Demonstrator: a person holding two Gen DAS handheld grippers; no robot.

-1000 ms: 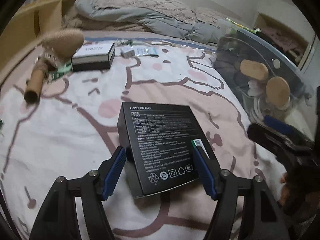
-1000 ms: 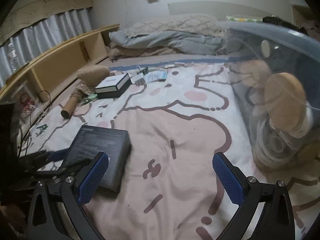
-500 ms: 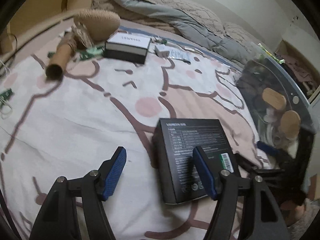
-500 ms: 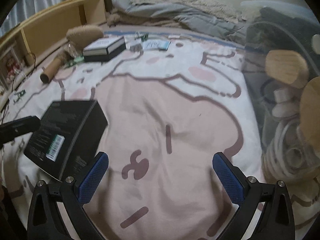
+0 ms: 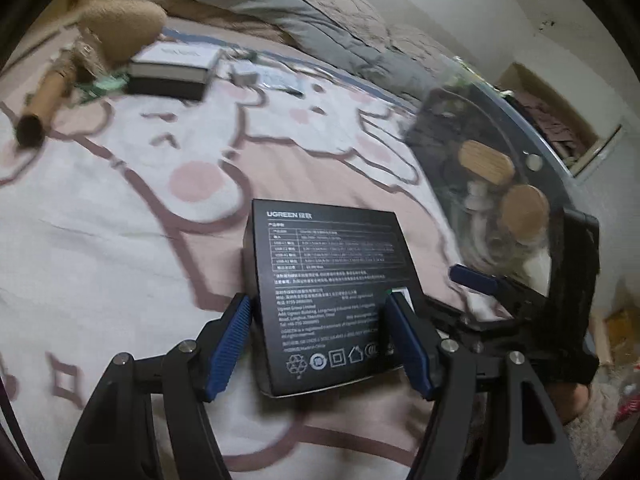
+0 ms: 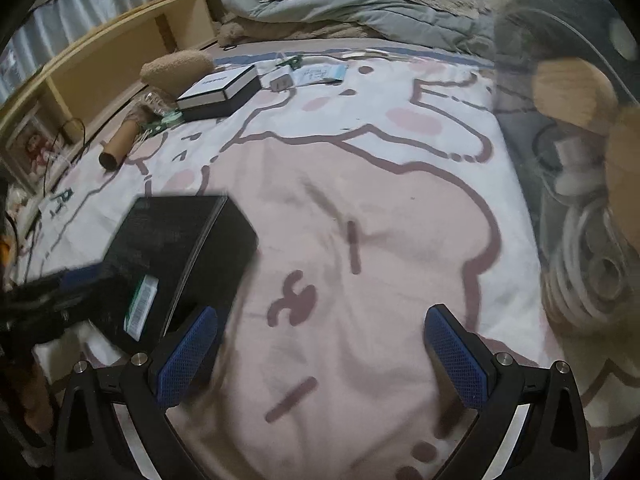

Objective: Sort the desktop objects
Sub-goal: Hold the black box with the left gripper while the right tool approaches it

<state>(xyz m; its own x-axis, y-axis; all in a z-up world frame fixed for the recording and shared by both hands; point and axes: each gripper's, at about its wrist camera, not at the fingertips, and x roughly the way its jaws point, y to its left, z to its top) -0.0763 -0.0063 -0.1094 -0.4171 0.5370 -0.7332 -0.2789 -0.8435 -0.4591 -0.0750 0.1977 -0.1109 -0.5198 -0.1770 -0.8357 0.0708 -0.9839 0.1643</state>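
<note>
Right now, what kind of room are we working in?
Most likely a bedroom: the objects lie on a cartoon-print bedsheet, a rumpled grey duvet is piled at the far end, and a wooden headboard shelf runs alongside.

The left hand-held gripper [image 5: 320, 336] has closed around the black box [image 5: 328, 288] again.

Clear bin [image 5: 472, 128] contents blurred; far items [image 5: 256, 76] indistinct.

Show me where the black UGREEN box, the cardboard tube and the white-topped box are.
black UGREEN box [image 5: 332, 288], left wrist view, middle of its printed face.
cardboard tube [image 6: 120, 146], right wrist view, middle of its side.
white-topped box [image 6: 218, 85], right wrist view, its white lid.
</note>
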